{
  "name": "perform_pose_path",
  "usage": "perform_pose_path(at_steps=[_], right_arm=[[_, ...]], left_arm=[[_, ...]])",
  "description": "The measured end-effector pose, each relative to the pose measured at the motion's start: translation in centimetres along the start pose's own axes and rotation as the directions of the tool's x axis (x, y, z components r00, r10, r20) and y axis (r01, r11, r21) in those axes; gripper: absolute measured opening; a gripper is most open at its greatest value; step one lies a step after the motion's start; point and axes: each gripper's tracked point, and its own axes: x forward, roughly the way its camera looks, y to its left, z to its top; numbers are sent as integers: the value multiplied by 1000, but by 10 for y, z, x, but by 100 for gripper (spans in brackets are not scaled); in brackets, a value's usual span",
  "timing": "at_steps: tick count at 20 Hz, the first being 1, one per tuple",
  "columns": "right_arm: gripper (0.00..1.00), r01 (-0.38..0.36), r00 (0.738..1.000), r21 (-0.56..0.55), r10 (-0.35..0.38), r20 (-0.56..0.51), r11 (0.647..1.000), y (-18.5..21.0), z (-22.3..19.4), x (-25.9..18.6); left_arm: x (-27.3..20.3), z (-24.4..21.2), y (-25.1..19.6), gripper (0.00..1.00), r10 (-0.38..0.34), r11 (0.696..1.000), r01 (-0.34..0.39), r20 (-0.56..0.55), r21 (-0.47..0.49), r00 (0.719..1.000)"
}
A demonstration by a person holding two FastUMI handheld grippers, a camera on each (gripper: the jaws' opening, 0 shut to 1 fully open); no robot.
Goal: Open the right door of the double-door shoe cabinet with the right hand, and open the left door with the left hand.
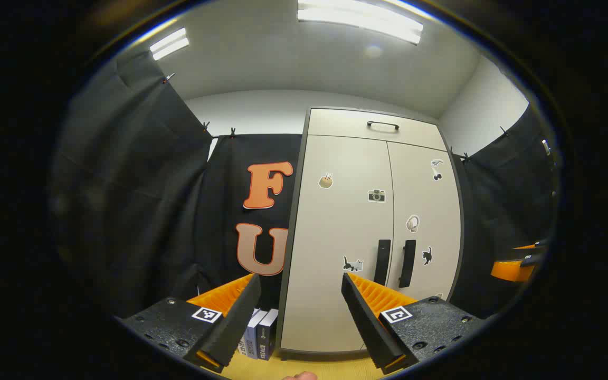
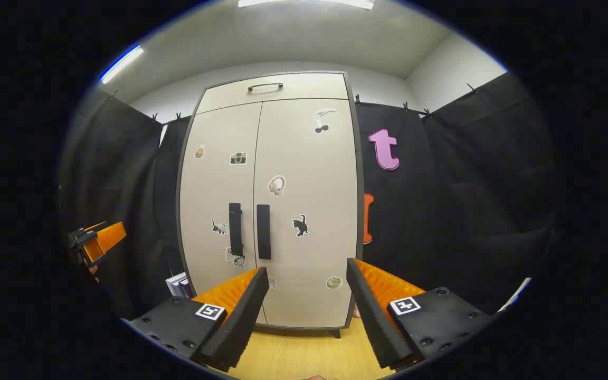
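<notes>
Right gripper view: spread right claw (image 2: pixel 306 277) faces the closed shoe cabinet (image 2: pixel 304 158) ahead, apart.

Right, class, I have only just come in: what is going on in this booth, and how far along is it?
A person holds a two-finger tool in each hand, facing a pale shoe cabinet. Both doors are shut. The right tool is open and held back from the right door's handle. The left tool is open too, short of the left door's handle. Neither touches the cabinet, so no door has been opened yet. A few books stand on the floor beside it.
</notes>
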Motion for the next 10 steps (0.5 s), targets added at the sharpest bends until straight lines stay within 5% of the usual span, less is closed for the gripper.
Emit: perform_pose_path(at_steps=[10], right_arm=[[98,8,1000,-10,-8,13,1000,-4,5,-2]], left_arm=[[2,-2,3,94,16,1000,-16,-5,-3,1000]])
